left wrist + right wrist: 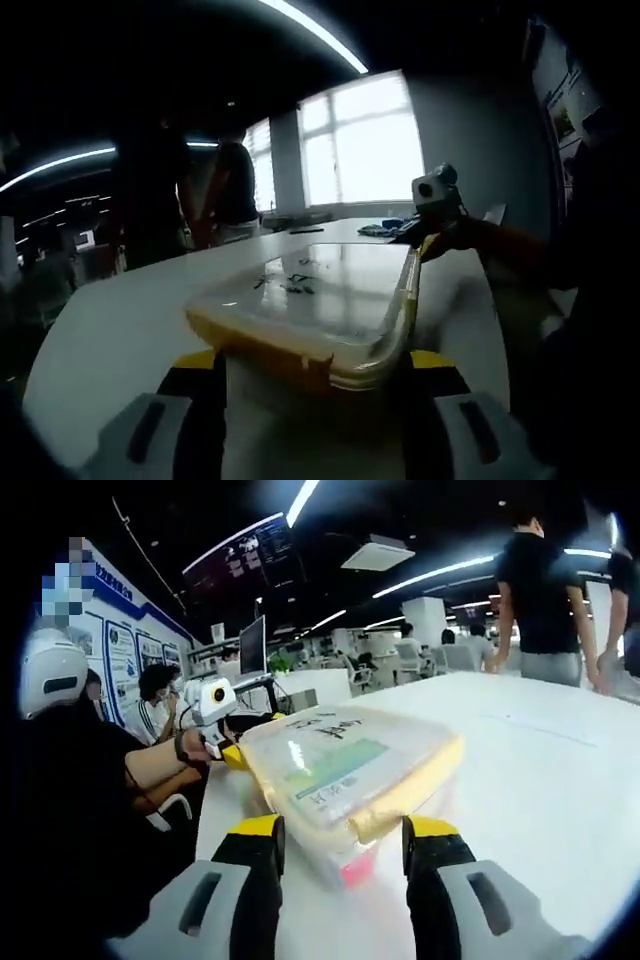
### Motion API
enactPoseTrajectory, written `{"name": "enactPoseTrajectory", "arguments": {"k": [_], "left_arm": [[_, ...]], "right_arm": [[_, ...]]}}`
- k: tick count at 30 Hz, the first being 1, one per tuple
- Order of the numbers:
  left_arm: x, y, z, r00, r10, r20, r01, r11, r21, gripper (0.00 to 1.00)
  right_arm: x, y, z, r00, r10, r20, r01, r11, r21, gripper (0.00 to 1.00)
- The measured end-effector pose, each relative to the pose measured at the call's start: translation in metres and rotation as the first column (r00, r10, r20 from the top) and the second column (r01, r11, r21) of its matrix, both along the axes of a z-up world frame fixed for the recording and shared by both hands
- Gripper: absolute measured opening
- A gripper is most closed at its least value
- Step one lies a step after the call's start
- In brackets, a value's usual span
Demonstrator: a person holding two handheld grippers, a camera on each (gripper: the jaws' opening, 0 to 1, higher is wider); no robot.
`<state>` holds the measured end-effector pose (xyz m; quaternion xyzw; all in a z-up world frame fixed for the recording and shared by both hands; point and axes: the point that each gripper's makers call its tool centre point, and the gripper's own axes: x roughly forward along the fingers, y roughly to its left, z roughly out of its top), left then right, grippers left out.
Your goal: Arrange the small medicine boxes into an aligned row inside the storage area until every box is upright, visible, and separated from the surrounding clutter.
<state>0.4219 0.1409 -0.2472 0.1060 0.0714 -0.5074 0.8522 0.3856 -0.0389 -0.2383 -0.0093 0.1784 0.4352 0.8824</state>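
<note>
A clear plastic storage box (320,290) with yellow rim and clips lies low over the white table (110,320), held from both ends. My left gripper (315,365) is shut on its near end, yellow-tipped jaws pressing either side. At the box's far end the right gripper (432,238) clamps the yellow edge. In the right gripper view the same box (340,760) runs away from my right gripper (340,832), which is shut on its end; the left gripper (228,752) grips the far end. Green-and-white medicine boxes (335,770) show dimly through the lid; their pose is unclear.
The white table (540,760) stretches wide to the right of the box. Two people (190,190) stand at the table's far side, also seen as people (540,590) at the upper right. A hand (195,745) holds the left gripper. Small dark items (385,230) lie near the window end.
</note>
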Motion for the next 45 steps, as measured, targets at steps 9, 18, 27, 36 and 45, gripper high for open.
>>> {"name": "enactPoseTrajectory", "arguments": {"k": [9, 18, 27, 36, 45], "left_arm": [[0.013, -0.006, 0.001, 1.0, -0.024, -0.003, 0.024, 0.999, 0.028, 0.59], [0.01, -0.008, 0.003, 1.0, 0.029, 0.008, -0.029, 0.999, 0.03, 0.56], [0.024, -0.012, 0.004, 0.995, 0.096, -0.01, -0.096, 0.995, -0.007, 0.54], [0.051, -0.019, 0.003, 0.994, 0.105, -0.014, -0.105, 0.994, 0.007, 0.55], [0.057, -0.02, 0.003, 0.994, 0.108, -0.013, -0.108, 0.994, 0.001, 0.56]], "right_arm": [[-0.003, -0.006, -0.001, 0.996, -0.093, 0.017, 0.093, 0.996, 0.008, 0.42], [0.003, -0.009, 0.0, 0.997, -0.077, 0.026, 0.077, 0.997, 0.012, 0.43], [0.028, -0.012, -0.001, 0.991, -0.127, 0.029, 0.127, 0.992, 0.006, 0.46], [0.046, -0.015, -0.001, 0.984, -0.176, 0.031, 0.175, 0.984, 0.012, 0.47], [0.054, -0.018, -0.002, 0.98, -0.196, 0.032, 0.196, 0.98, 0.02, 0.47]]}}
